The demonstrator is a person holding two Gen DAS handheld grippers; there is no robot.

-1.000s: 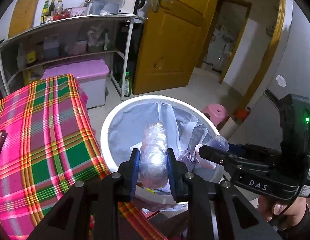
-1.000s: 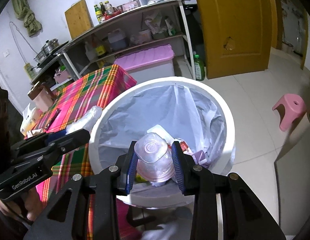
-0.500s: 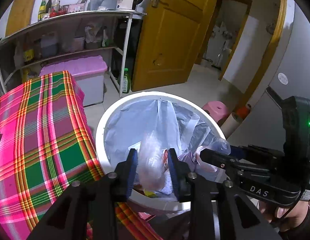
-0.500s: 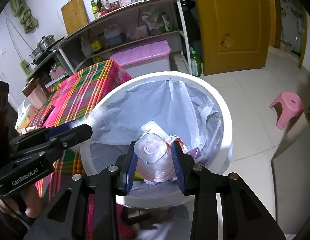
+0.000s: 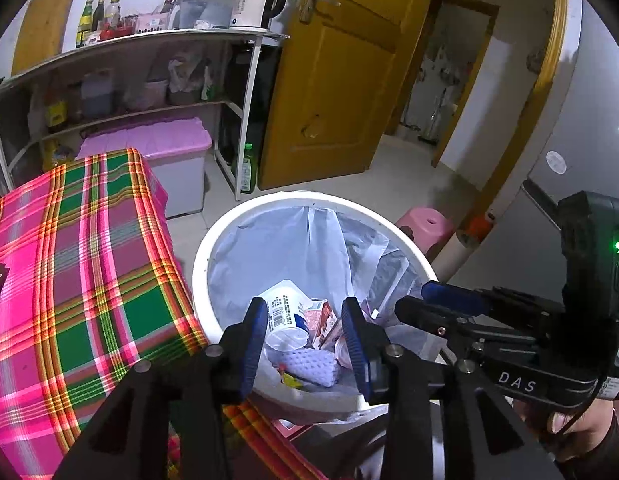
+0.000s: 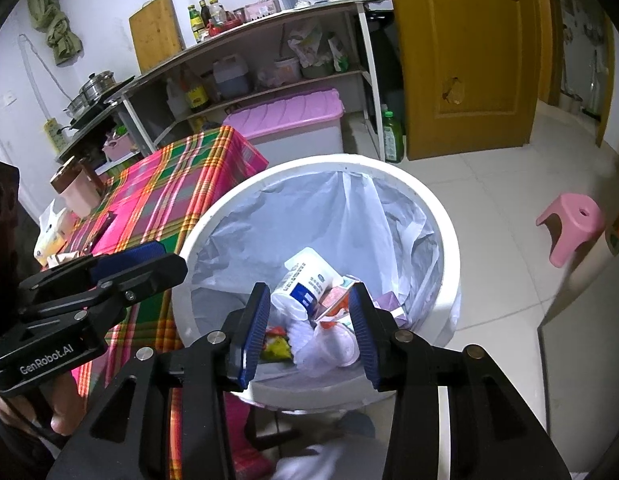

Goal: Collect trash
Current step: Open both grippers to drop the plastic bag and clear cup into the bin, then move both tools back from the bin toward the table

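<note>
Left gripper [image 5: 305, 336] and right gripper [image 6: 311, 328] hang over the lined bin [image 6: 445, 216], jaws opening, nothing between them

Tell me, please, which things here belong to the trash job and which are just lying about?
Job:
- white bin
- trash inside: white tub, clear cup
- left claw, right claw, both opening, empty

Lying about:
- pink stool
- kettle
- green bottle

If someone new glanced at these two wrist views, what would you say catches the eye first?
Probably the round white bin with a pale plastic liner, centre frame, holding a white labelled tub among wrappers. Both the left gripper and the right gripper hang over it with jaws opening and nothing between them. Left of the bin, the pink-and-green plaid tablecloth glares.
</note>
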